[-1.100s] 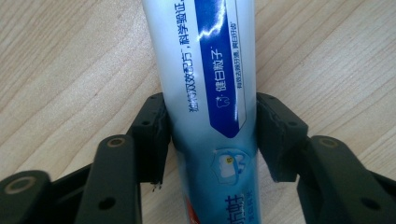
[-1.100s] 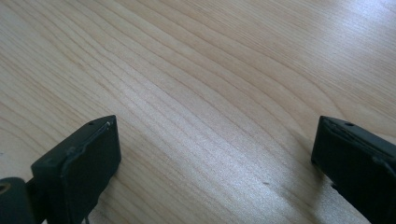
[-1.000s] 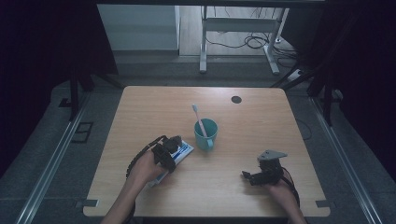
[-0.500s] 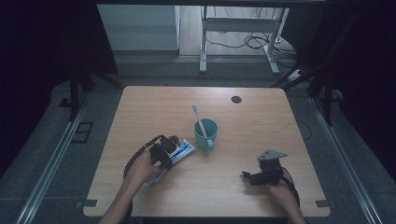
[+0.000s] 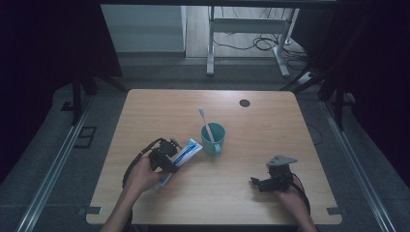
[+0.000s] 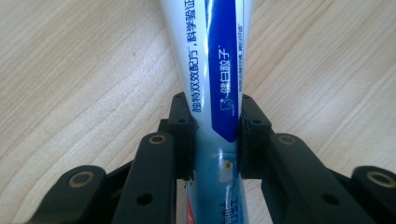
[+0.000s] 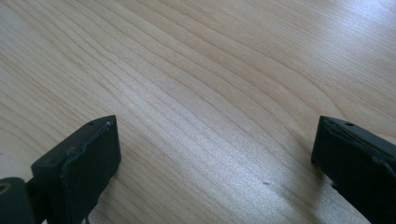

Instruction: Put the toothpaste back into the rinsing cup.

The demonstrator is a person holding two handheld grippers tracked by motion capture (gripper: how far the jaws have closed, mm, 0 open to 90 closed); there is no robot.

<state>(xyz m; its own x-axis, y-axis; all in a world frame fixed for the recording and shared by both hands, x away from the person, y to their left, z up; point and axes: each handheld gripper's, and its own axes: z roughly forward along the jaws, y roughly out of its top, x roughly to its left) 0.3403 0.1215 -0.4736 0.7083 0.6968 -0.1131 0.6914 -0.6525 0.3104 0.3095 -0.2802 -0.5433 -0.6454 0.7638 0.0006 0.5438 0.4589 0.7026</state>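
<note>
Toothbrush (image 5: 205, 122) upright in teal cup (image 5: 213, 139)

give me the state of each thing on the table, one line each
toothpaste tube: clamped between the left gripper's jaws, lying on the table
left gripper: shut on the tube
right gripper: open, nothing between its jaws
mug: upright, toothbrush inside
toothbrush: leaning in the mug, head up

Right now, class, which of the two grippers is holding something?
The left gripper: its jaws are shut on the toothpaste tube. The right gripper has its jaws wide apart over bare table.
</note>
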